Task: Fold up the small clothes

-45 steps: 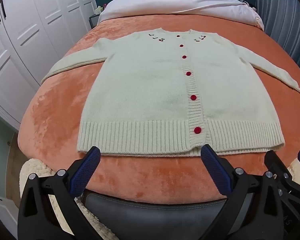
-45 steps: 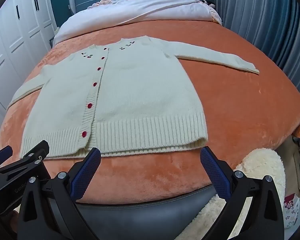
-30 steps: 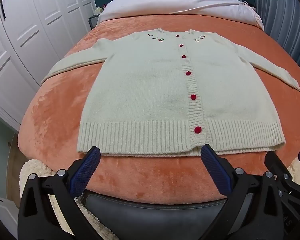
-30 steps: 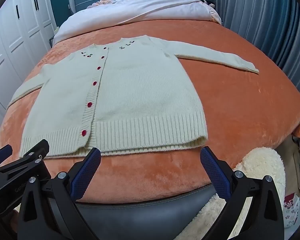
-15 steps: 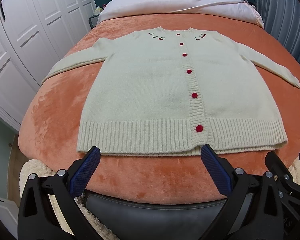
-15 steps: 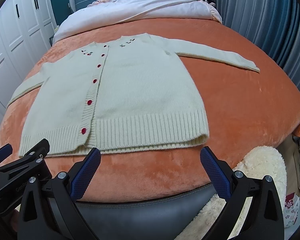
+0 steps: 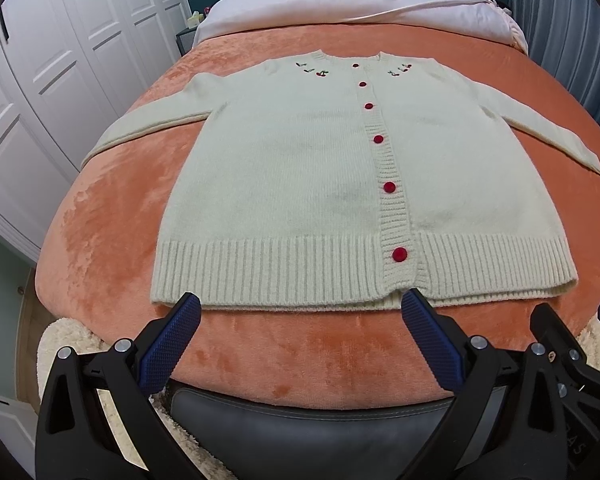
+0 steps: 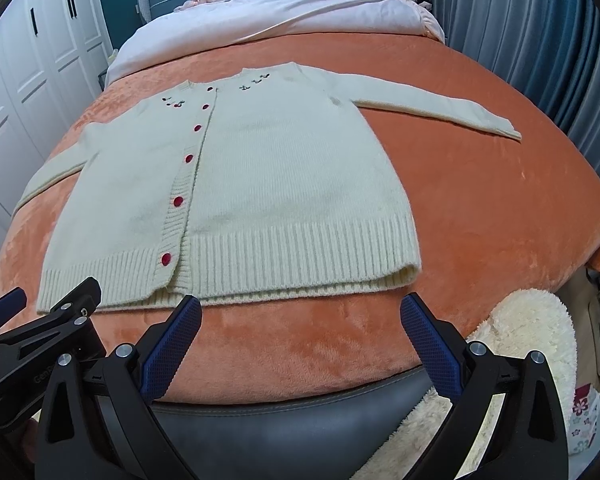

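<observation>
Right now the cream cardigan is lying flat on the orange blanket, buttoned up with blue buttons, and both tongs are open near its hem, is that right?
Not quite: the buttons are red, not blue, as the left wrist view shows. The rest holds: the cream cardigan lies flat and buttoned on the orange blanket, with the left tongs and right tongs open near its hem.

A: What lies ahead of the left gripper (image 7: 300, 312)?
B: Bare orange blanket (image 7: 300, 344), then the cardigan (image 7: 300, 184) hem.
A: And the right gripper (image 8: 300, 316)?
B: Open blanket stretches rightward beyond the hem.
</observation>
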{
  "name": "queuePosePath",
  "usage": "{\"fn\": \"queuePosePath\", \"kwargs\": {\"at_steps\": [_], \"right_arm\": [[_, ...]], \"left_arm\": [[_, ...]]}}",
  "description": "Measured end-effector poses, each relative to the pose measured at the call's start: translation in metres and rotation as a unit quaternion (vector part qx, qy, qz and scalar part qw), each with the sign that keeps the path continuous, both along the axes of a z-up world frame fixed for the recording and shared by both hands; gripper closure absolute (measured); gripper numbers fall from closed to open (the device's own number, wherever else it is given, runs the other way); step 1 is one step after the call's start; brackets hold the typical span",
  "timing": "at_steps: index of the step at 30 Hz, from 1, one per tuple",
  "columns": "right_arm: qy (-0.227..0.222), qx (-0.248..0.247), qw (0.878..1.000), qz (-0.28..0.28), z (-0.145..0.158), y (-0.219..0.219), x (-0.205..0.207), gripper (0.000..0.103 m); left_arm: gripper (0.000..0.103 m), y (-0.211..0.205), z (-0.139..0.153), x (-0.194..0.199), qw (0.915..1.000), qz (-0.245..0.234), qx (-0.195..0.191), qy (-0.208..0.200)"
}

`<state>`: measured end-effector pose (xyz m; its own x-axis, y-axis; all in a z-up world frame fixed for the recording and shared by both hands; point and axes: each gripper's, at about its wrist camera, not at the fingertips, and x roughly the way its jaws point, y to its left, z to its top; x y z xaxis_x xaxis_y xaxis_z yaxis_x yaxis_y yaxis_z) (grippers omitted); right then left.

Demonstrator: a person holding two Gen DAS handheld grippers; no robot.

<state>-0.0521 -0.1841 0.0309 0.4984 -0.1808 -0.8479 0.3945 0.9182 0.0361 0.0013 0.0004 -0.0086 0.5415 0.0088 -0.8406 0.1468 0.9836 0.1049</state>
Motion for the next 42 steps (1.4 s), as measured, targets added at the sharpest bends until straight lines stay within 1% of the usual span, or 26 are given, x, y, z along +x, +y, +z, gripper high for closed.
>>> {"fn": "queuePosePath", "kwargs": {"at_steps": [42], "right_arm": [[0.004, 0.003, 1.000, 0.000, -0.0035, 0.0010, 0.0011, 0.005]], "left_arm": [[0.005, 0.0024, -0.0056, 0.0004, 1.0000, 0.001, 0.001, 0.004]]}}
